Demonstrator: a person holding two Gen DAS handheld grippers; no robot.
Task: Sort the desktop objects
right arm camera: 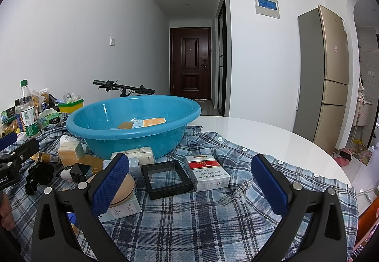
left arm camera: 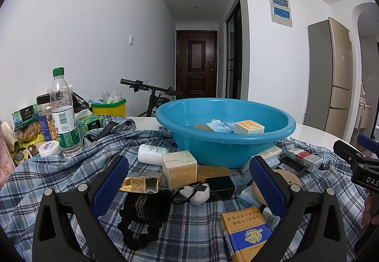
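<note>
A blue basin [left arm camera: 225, 143] stands on a plaid cloth [left arm camera: 59, 174] and holds several small boxes. It also shows in the right wrist view [right arm camera: 132, 134]. My left gripper [left arm camera: 189, 181] is open and empty above a cream box [left arm camera: 180, 169], a black cube [left arm camera: 221, 186], a white plush [left arm camera: 197, 193] and a black scrunchie [left arm camera: 139, 219]. A yellow-blue cigarette pack [left arm camera: 248, 233] lies near its right finger. My right gripper [right arm camera: 189, 179] is open and empty above a black frame case [right arm camera: 168, 176] and a red-white cigarette pack [right arm camera: 206, 173].
A water bottle [left arm camera: 62, 115], snack packets [left arm camera: 28, 124], a white jar [left arm camera: 49, 148] and a yellow-green bin [left arm camera: 109, 107] crowd the far left. The round white table [right arm camera: 272, 139] shows beyond the cloth on the right. A fridge [right arm camera: 324, 77] stands beyond.
</note>
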